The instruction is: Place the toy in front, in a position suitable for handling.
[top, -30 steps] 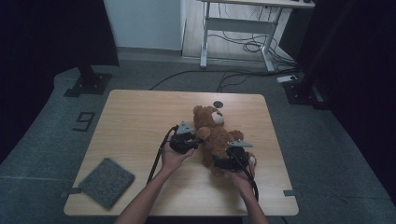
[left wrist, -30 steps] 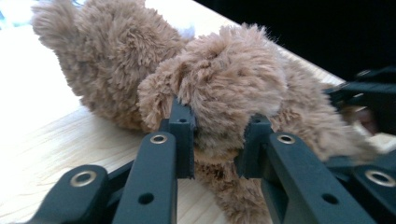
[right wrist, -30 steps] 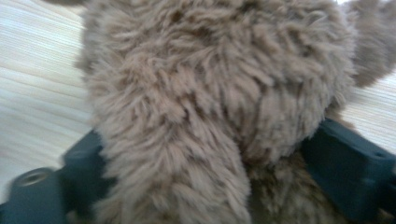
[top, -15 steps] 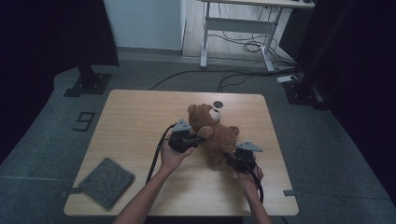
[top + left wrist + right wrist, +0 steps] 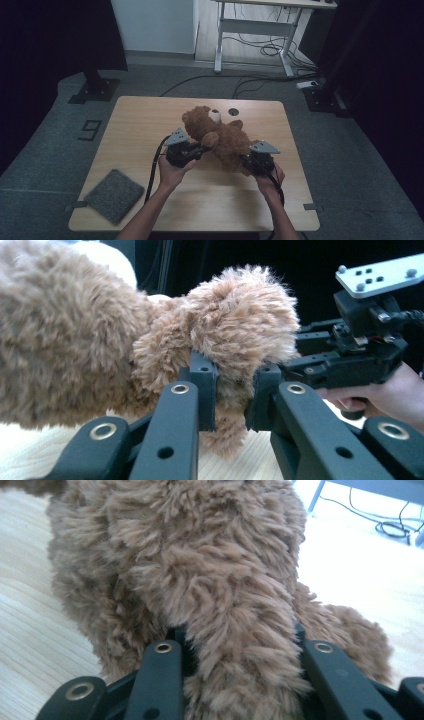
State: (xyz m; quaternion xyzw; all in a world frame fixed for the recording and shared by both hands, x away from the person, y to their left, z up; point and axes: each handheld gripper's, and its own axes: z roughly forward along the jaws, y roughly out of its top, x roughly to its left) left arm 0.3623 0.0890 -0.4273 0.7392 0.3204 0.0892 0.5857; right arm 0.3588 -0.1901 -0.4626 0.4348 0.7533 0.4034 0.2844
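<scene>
Dim room, grey carpet, a white desk frame with loose cables beyond the far edge of the tabletop (image 5: pixel 150 125). Teddy bear (image 5: pixel 220 137) lies tilted across the middle of the tabletop toward the far edge, head toward the far-left, just beside a small dark hole in the wood. Grey felt pad (image 5: pixel 112 194) sits at the near-left corner, well apart from everything else. Left gripper (image 5: pixel 197 149) is clamped narrow on one plush limb; the left gripper view shows fur squeezed between the jaws (image 5: pixel 232 390). Right gripper (image 5: pixel 248 161) is closed around a thicker limb, fur bulging over both jaws (image 5: pixel 235 645). Risk, as a judgement: both holds are on soft pile, not on firm stuffing, so a pull in opposing directions could let a limb slide out, or strain a seam; a one-sided lift would leave the bear swinging from the other grip. Against the earlier frames: the bear has rotated and shifted toward the left, head now lower and farther left, and the right gripper has moved toward the right edge, stretching the body out.
</scene>
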